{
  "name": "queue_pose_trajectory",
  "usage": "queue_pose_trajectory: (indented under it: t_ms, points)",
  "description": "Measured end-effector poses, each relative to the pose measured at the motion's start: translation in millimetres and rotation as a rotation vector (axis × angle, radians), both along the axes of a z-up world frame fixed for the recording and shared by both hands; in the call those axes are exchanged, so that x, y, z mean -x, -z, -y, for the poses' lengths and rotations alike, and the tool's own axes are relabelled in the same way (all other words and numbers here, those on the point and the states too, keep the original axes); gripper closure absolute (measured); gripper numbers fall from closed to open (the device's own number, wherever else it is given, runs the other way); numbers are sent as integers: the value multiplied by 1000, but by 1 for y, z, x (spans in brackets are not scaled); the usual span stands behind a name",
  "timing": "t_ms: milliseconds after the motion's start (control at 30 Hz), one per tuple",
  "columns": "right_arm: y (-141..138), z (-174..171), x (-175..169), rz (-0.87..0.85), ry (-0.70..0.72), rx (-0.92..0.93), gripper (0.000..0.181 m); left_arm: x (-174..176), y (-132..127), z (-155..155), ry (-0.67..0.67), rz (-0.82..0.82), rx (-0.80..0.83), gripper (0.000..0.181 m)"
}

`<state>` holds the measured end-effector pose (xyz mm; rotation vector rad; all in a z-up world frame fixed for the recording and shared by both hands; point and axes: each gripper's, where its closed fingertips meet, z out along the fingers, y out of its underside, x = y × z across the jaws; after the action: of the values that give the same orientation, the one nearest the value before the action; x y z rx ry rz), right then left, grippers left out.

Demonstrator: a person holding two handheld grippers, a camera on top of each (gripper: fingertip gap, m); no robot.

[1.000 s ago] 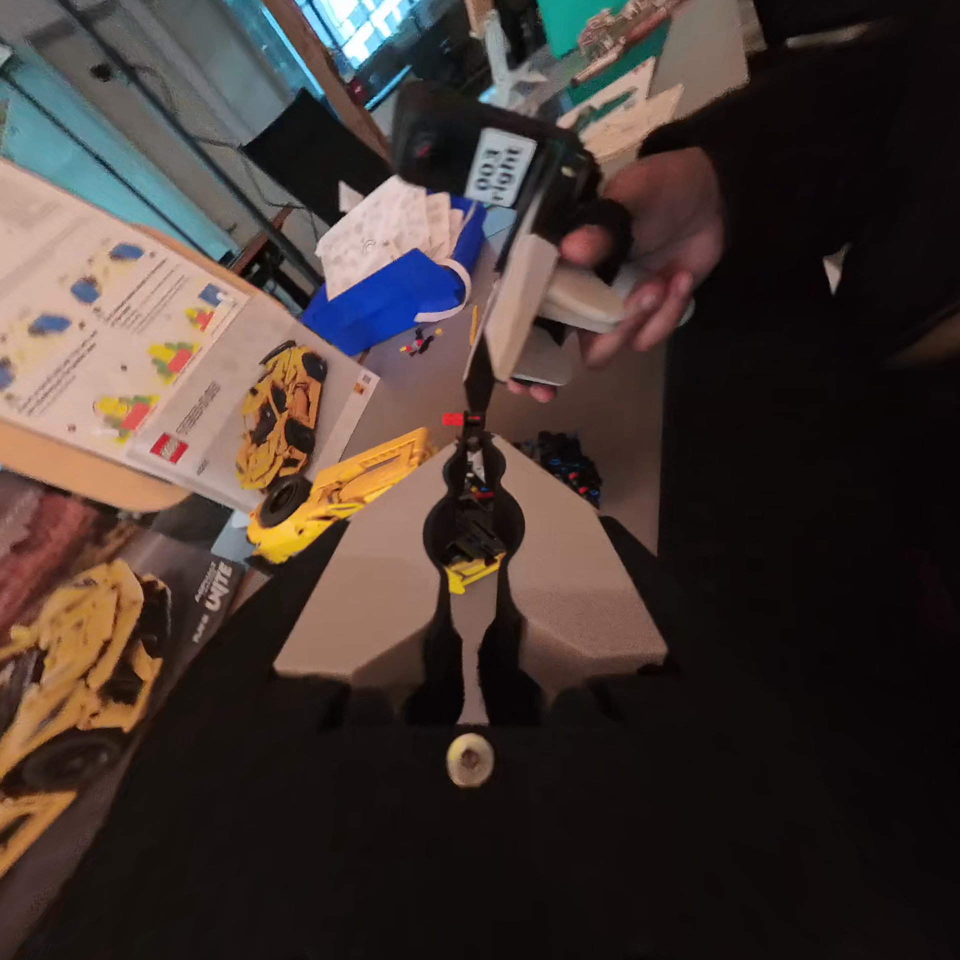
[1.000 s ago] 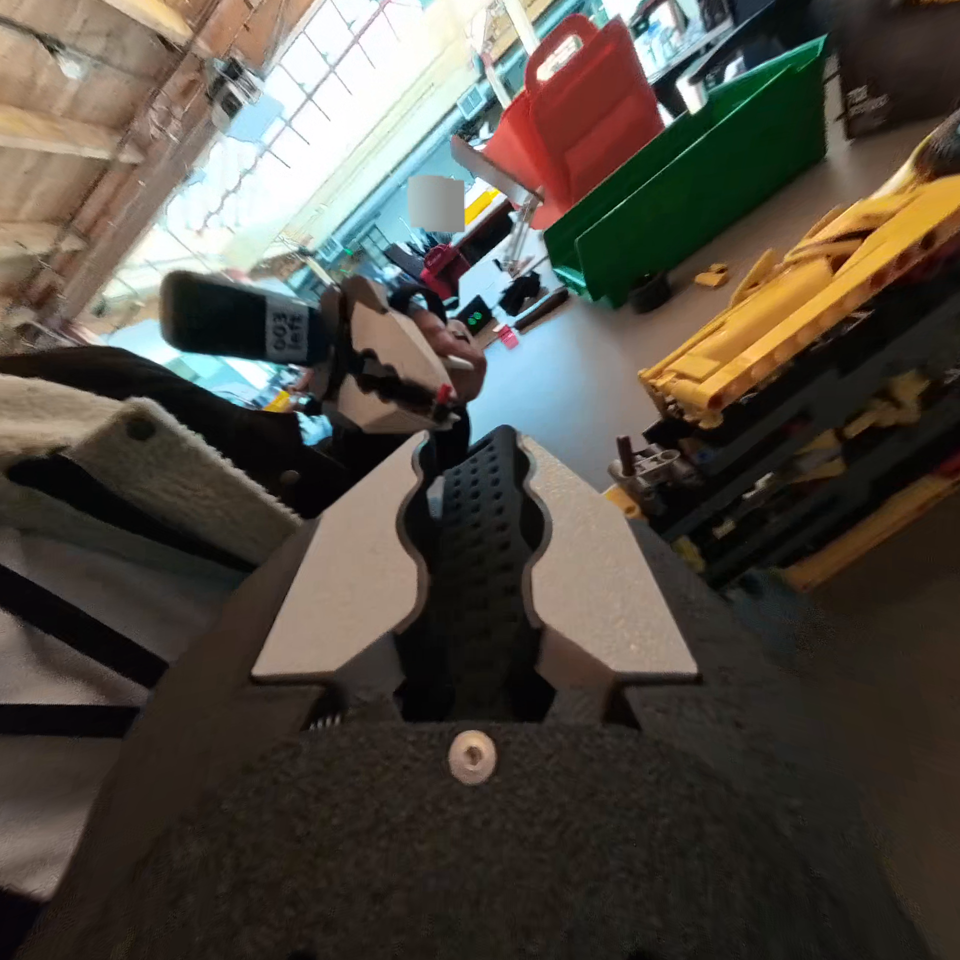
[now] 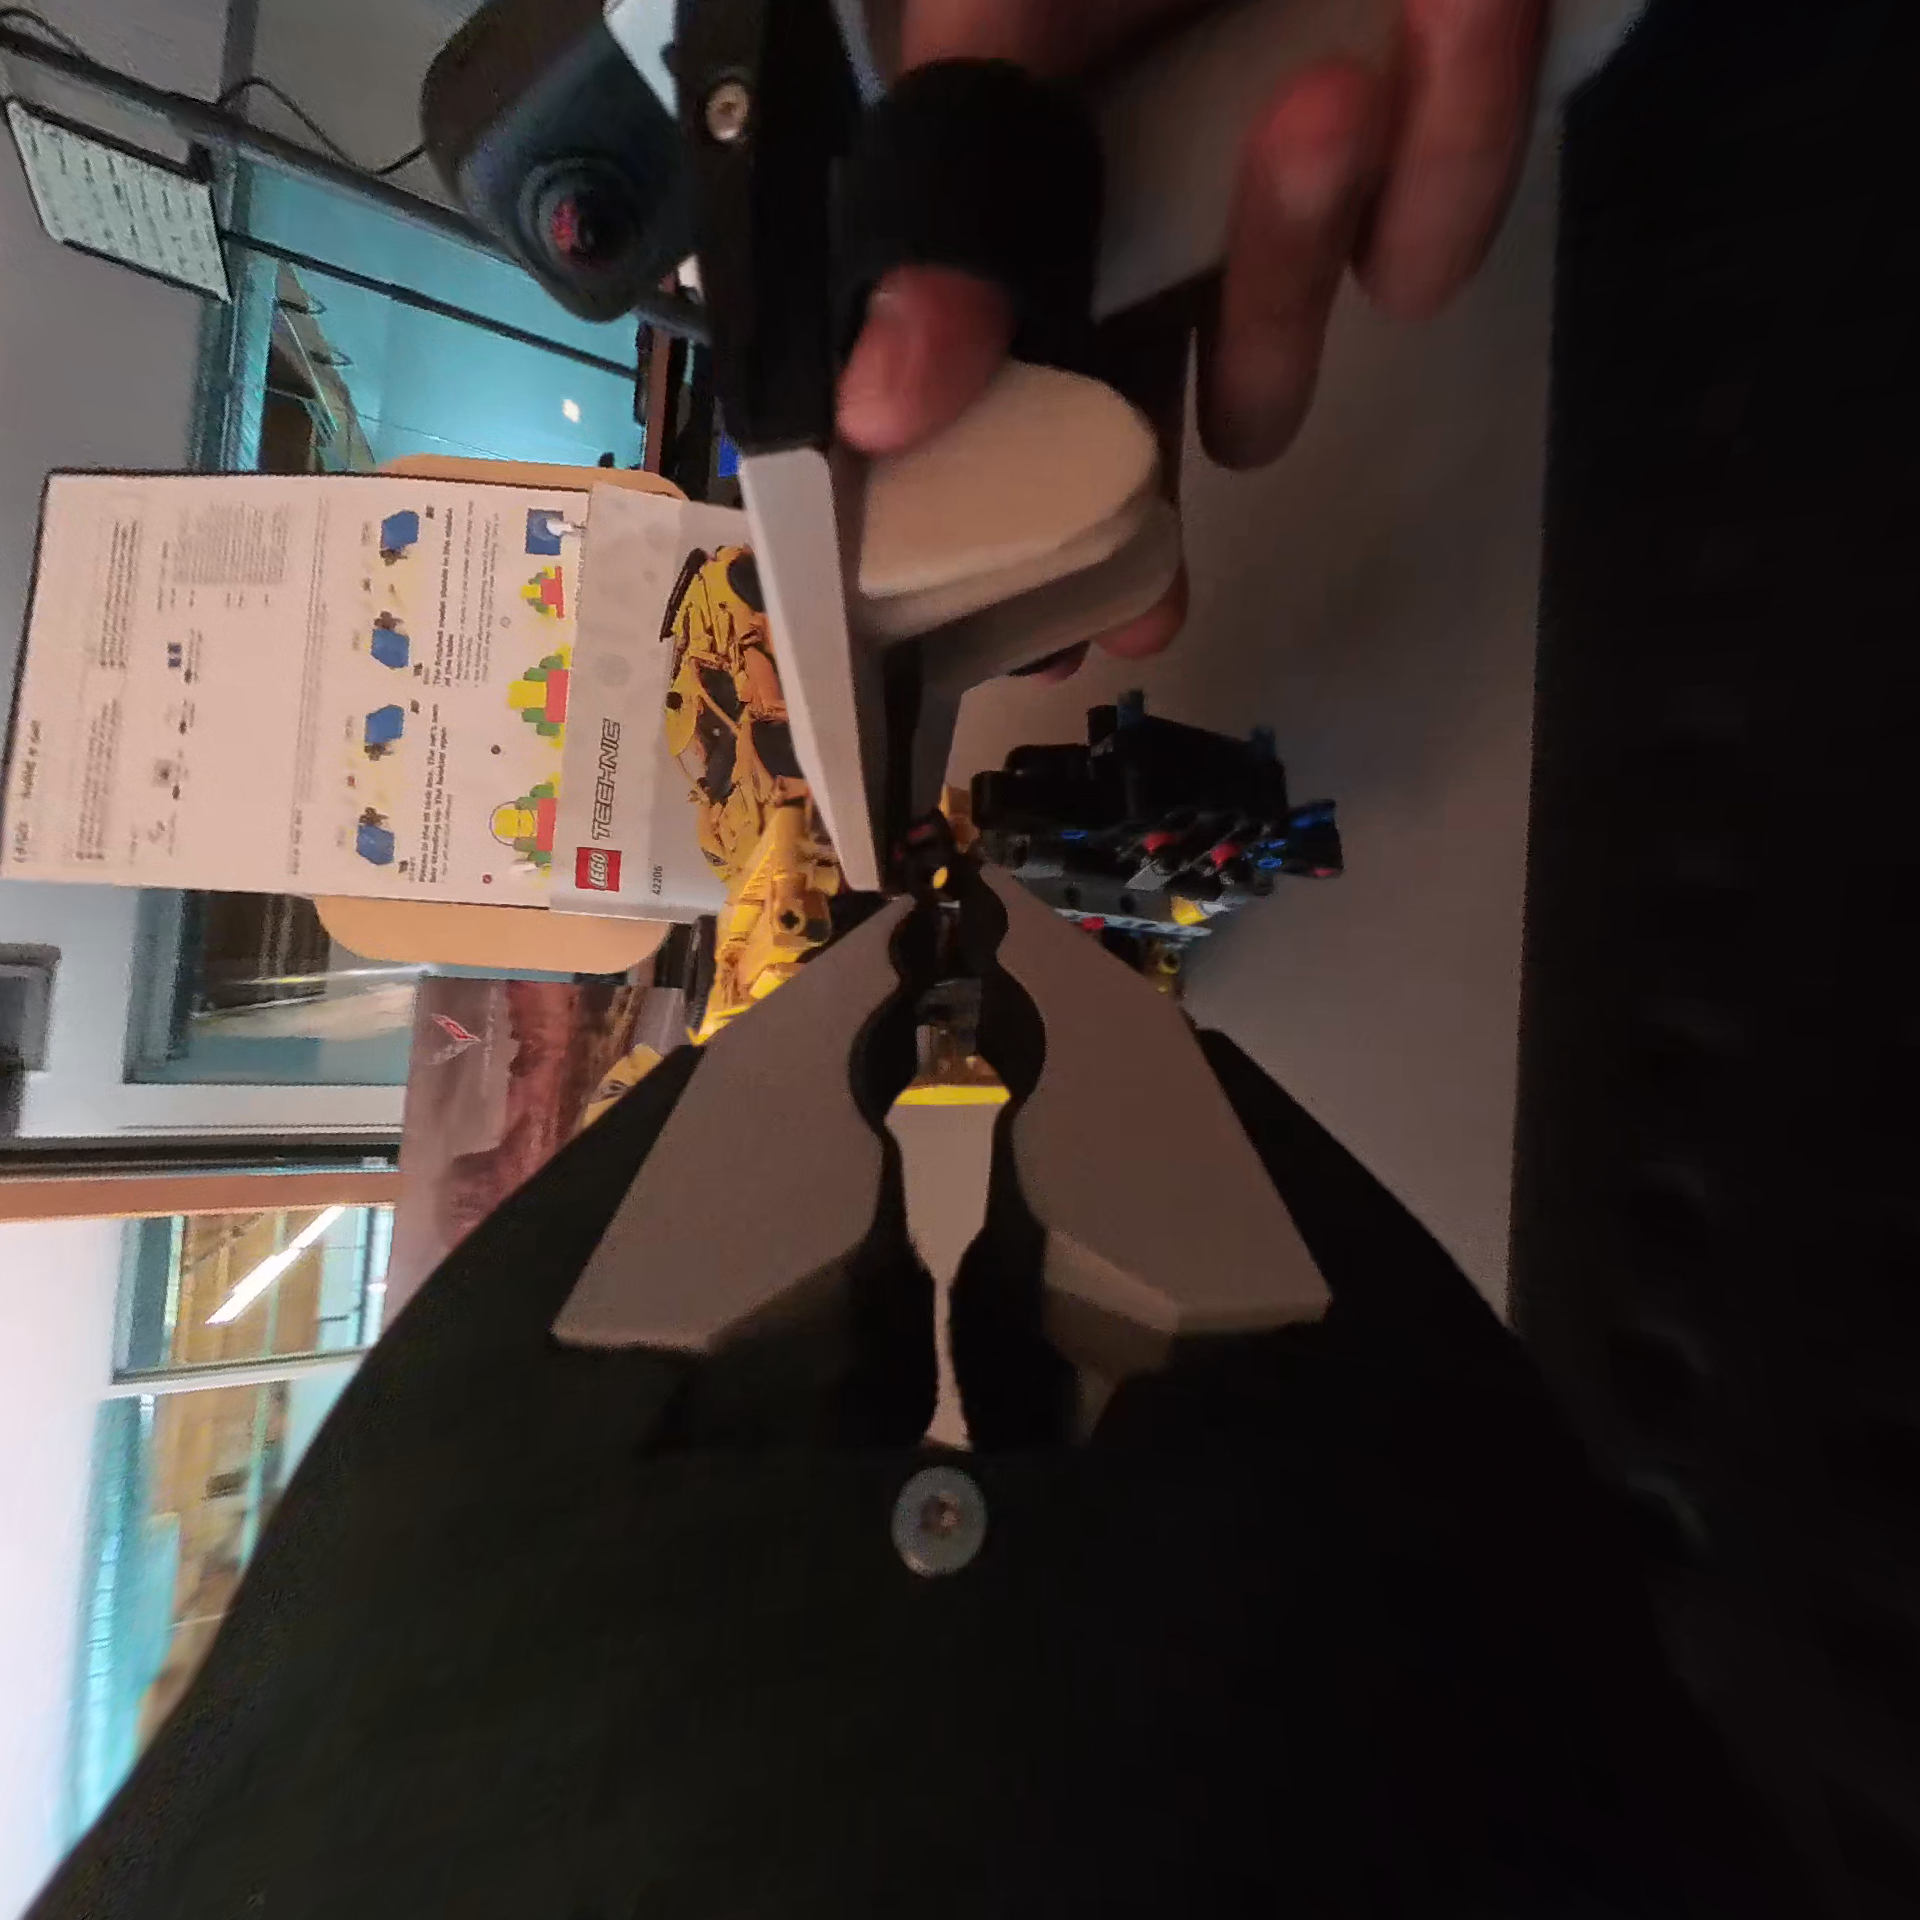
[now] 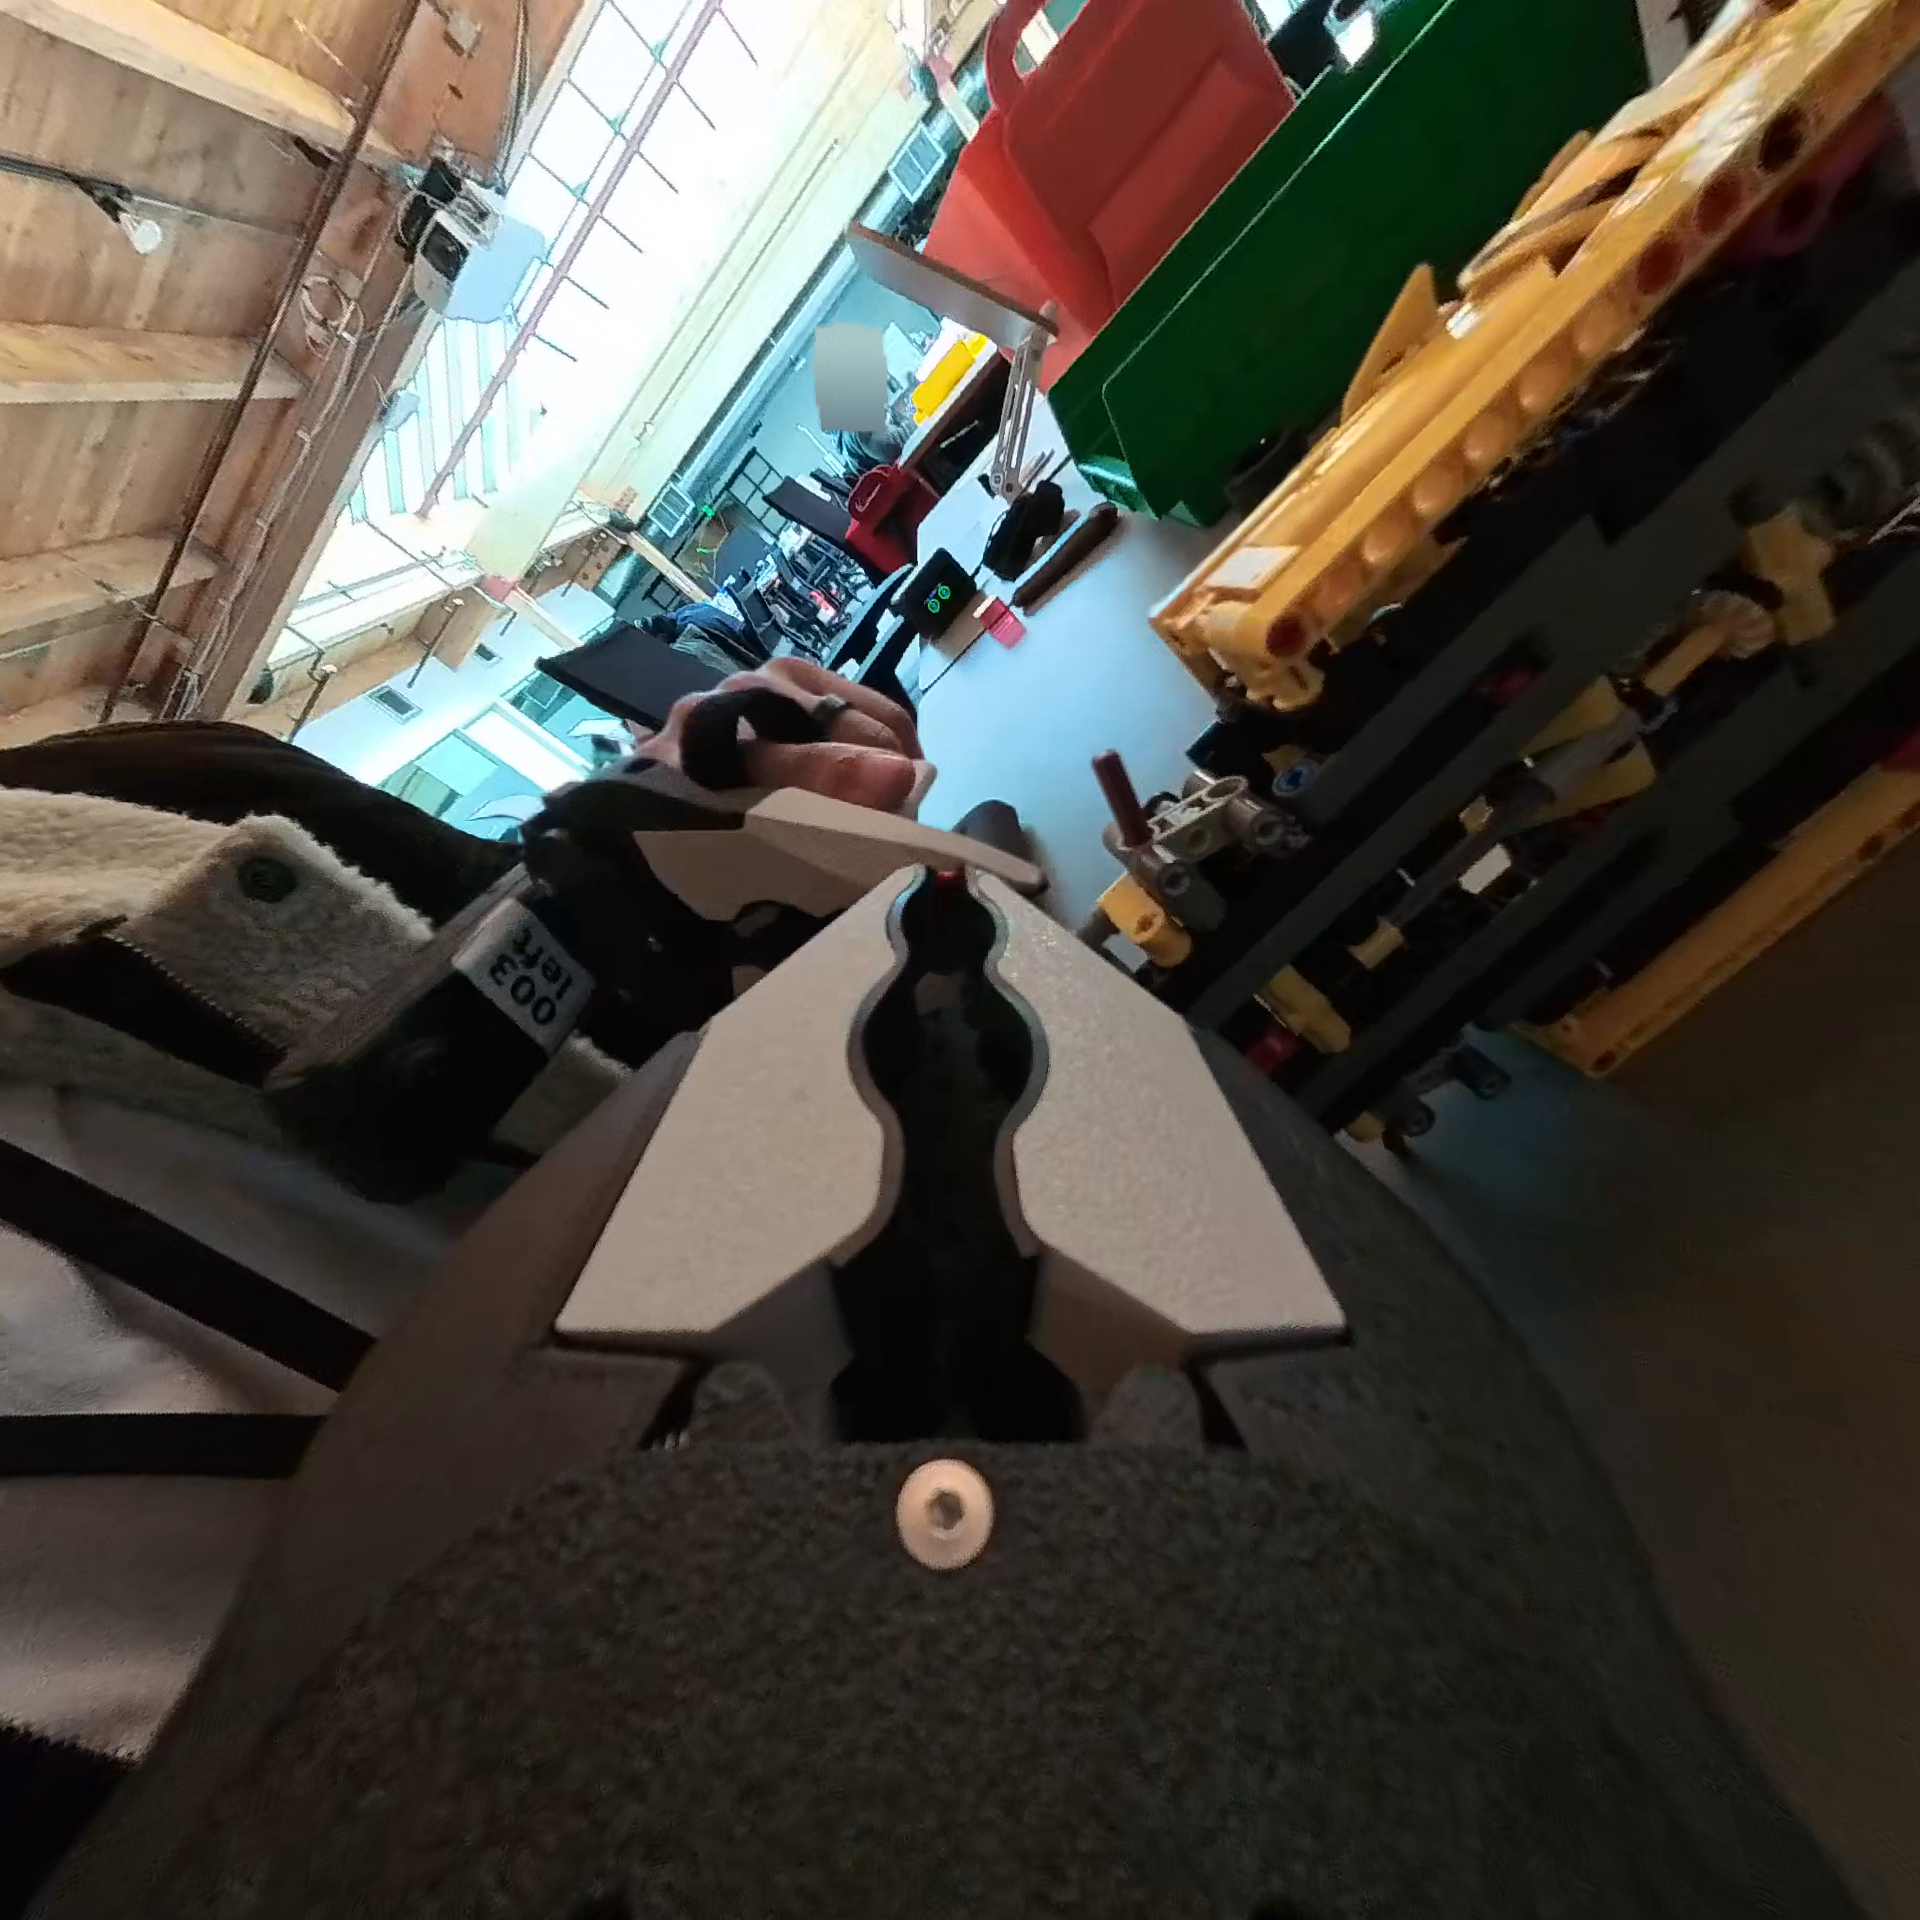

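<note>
the left hand-held gripper (image 3: 940, 914) is closed on a small black and red brick piece (image 3: 928, 854), tip to tip with the right hand-held gripper (image 4: 940, 894) (jaws drawn narrow, contents unclear), apparently to pass or join it above the grey counter (image 3: 1382, 665), near a yellow brick car (image 4: 1538, 436).

Bright tall windows (image 4: 582, 239) beside a timber-beamed ceiling (image 4: 135, 343); teal glass partitions (image 3: 436, 353); grey tabletop (image 4: 1039, 717).

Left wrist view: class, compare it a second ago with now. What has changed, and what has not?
The right claw has come in until its tip meets the left claw at the small red-tipped piece. The left claw stays shut on that piece; the yellow car and booklet stay put.
</note>
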<state>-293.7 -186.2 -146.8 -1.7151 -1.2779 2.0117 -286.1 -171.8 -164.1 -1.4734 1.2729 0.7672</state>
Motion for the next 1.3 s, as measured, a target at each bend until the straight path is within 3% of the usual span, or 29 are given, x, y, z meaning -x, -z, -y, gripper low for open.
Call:
queue_pose_trajectory:
  t_ms: [67,133,200,233,300,433,533,667,733,800,900,1033,1133,1300]
  points:
    - [-9,-10,0,-47,47,35,178,-7,5,2,45,-72,13,181]
    - [-44,-38,-10,-156,100,127,179,-33,33,19,179,-114,124,181]
    - [-52,-51,-18,-144,142,-21,179,-40,40,18,189,-155,69,181]
    - [-60,-53,-22,-165,143,-8,179,-35,37,13,159,-127,70,181]
    - [-61,-54,-26,-178,154,27,179,-33,27,8,125,38,117,181]
    - [-62,-58,-29,-255,143,205,179,-32,-11,0,79,540,161,181]
    - [-56,-58,-24,-254,135,247,179,-27,-36,2,129,888,236,181]
    - [-56,-57,-23,-261,139,232,178,-12,-37,-2,90,945,196,181]
    - [-56,-53,-21,-273,162,176,178,-14,-40,-3,80,1038,231,181]
    - [-61,-39,-18,-315,184,17,178,-17,-50,-3,124,1269,335,181]
    - [-71,-13,-15,-386,159,-122,178,-22,-69,4,273,1560,483,161]
    - [-69,1,-10,-385,99,-85,178,-25,-82,13,377,1632,505,162]
    - [-70,3,-10,-390,74,-51,178,-24,-82,14,379,1646,519,173]
    - [-67,6,-10,-380,62,-45,178,-23,-78,17,404,1659,551,174]
